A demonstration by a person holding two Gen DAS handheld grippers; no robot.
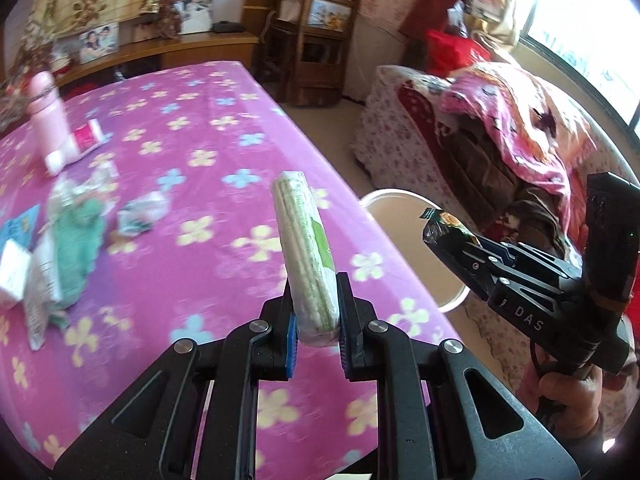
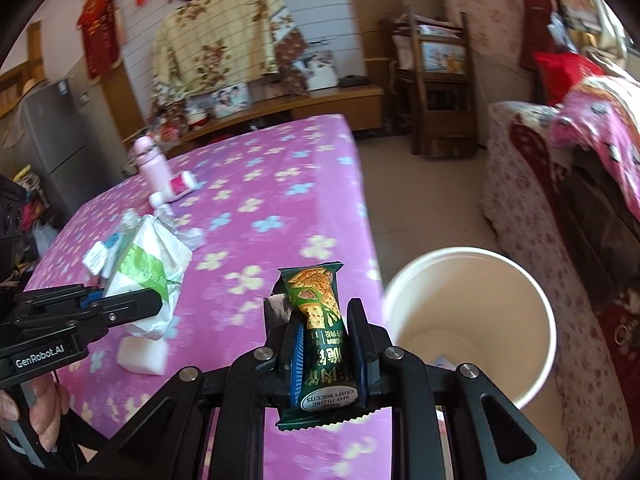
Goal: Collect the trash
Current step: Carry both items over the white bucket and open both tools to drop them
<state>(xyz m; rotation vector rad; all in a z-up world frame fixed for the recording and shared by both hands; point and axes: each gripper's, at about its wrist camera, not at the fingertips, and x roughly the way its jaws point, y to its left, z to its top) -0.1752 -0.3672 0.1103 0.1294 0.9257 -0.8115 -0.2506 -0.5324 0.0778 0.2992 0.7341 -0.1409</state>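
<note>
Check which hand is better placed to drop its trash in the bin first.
Right, probably. The right gripper, shut on the biscuit wrapper, sits beside the white bin. The left gripper with the tissue pack is over the table, farther from it.

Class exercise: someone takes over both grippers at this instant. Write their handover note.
Left gripper: shut on a white-and-green tissue pack.
Right gripper: shut on a green biscuit wrapper.
White bin: on the floor beside the pink-covered table; neither item dropped yet.
Left: drop both, then the crumpled wrappers on the table. The pink bottle seems not to be trash.
</note>
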